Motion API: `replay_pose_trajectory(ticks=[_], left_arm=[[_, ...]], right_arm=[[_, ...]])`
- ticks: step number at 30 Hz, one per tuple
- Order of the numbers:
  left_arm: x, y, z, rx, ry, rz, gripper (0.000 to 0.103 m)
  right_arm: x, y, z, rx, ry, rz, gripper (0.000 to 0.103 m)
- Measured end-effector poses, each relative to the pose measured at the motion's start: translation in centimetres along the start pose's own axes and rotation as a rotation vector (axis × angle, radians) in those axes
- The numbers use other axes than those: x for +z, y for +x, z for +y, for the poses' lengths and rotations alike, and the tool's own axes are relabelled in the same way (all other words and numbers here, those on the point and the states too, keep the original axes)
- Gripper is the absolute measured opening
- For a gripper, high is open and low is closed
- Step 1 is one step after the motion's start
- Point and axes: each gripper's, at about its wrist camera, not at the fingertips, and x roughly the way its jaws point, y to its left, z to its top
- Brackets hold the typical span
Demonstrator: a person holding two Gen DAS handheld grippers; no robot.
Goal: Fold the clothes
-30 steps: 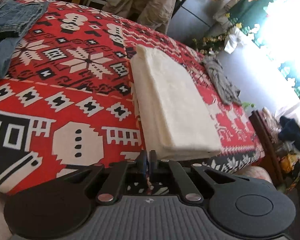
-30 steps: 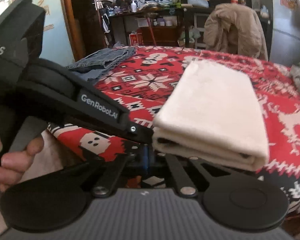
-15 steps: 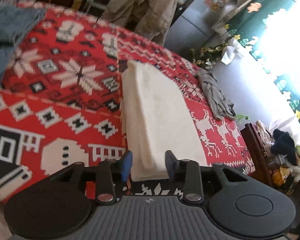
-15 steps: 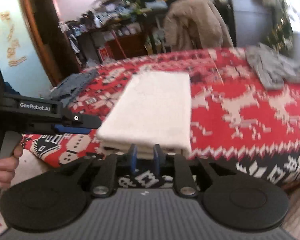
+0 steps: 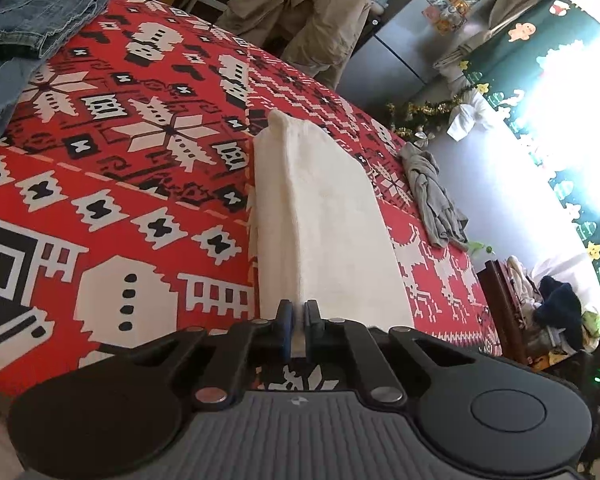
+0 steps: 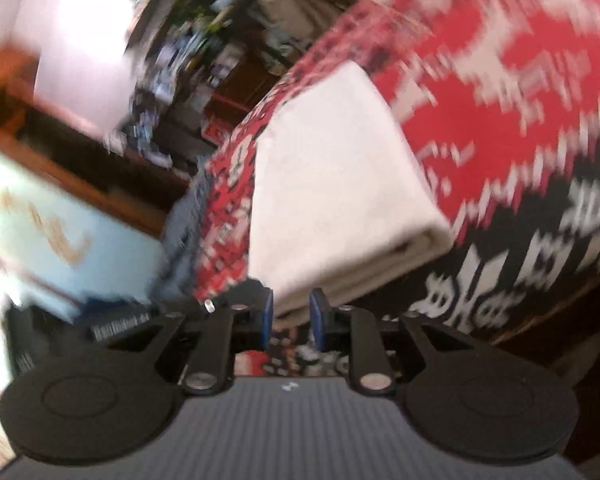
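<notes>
A folded cream cloth [image 5: 332,220] lies on the red patterned blanket [image 5: 120,184], its near end at the bed's edge. My left gripper [image 5: 296,320] is closing on that near end, and a strip of cloth is pinched between its pads and pulled up into a ridge. In the blurred, tilted right wrist view the same cloth [image 6: 332,184] shows its stacked layers. My right gripper [image 6: 291,316] has its jaws slightly apart around the cloth's near corner. A dark gap shows beside one pad.
Blue jeans [image 5: 32,28] lie at the blanket's far left. A crumpled grey garment [image 5: 432,192] sits to the right of the cloth. A beige jacket [image 5: 308,12] hangs over a chair behind the bed. Cluttered furniture and a clothes pile [image 5: 560,308] stand at right.
The left gripper opened, then closed on the cloth's near end and raised a ridge. The right gripper rolled and swung sideways, and its jaws parted around the cloth's corner.
</notes>
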Motion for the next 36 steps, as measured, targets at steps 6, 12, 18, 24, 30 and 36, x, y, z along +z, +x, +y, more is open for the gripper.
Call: replay_pose_trajectory(ticks=[6, 12, 18, 24, 30, 36], left_arm=[[0.0, 0.0, 0.2, -0.004, -0.010, 0.004, 0.006], [0.0, 0.1, 0.2, -0.004, -0.007, 0.003, 0.006], [-0.1, 0.1, 0.2, 0.002, -0.002, 0.002, 0.006], [-0.1, 0.1, 0.2, 0.004, -0.001, 0.003, 0.006], [-0.1, 0.1, 0.2, 0.006, -0.004, 0.004, 0.006], [0.0, 0.1, 0.3, 0.005, -0.017, 0.006, 0.006]], right_arm=[[-0.1, 1.5, -2.0, 0.082, 0.181, -0.002, 0.023], [0.0, 3.0, -3.3, 0.090, 0.256, -0.009, 0.006], [0.6, 2.6, -3.9, 0.068, 0.256, -0.042, 0.005], [1.4, 0.6, -5.7, 0.043, 0.323, -0.099, 0.006], [2.3, -1.3, -7.5, 0.013, 0.367, -0.163, 0.006], [2.6, -1.4, -7.9, 0.049, 0.384, -0.154, 0.012]])
